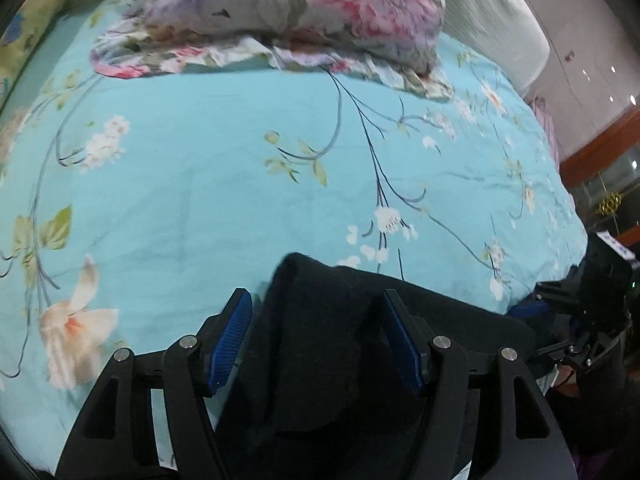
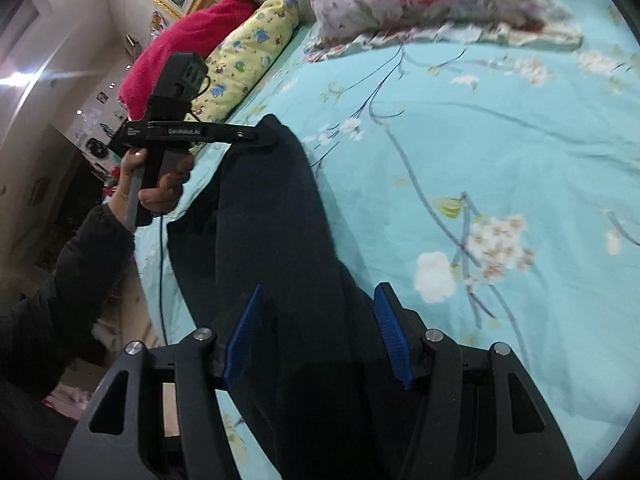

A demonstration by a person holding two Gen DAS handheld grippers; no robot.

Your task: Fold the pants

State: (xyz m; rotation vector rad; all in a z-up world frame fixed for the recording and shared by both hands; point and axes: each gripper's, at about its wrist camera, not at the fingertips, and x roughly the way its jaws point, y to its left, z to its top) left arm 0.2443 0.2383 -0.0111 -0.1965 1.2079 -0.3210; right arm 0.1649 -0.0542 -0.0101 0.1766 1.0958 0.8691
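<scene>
- One pair of dark pants (image 2: pixel 272 216) spread across turquoise floral bedsheet (image 1: pixel 192 184), stretched between both grippers.
- Left gripper (image 1: pixel 316 336): blue pads apart, pants fabric bunched between; grip or mere straddle — cannot tell.
- Right gripper (image 2: pixel 318 332): pads apart, dark cloth between; grip likewise cannot tell.
- Ahead of both: floral pillow (image 1: pixel 312 8).
- Left of right gripper: yellow cushion (image 2: pixel 252 52), red blanket (image 2: pixel 192 36).

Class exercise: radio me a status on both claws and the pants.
Left claw and right claw each straddle dark pants, grip unconfirmed. Pants stretched over the bed. Nothing in the way.
</scene>
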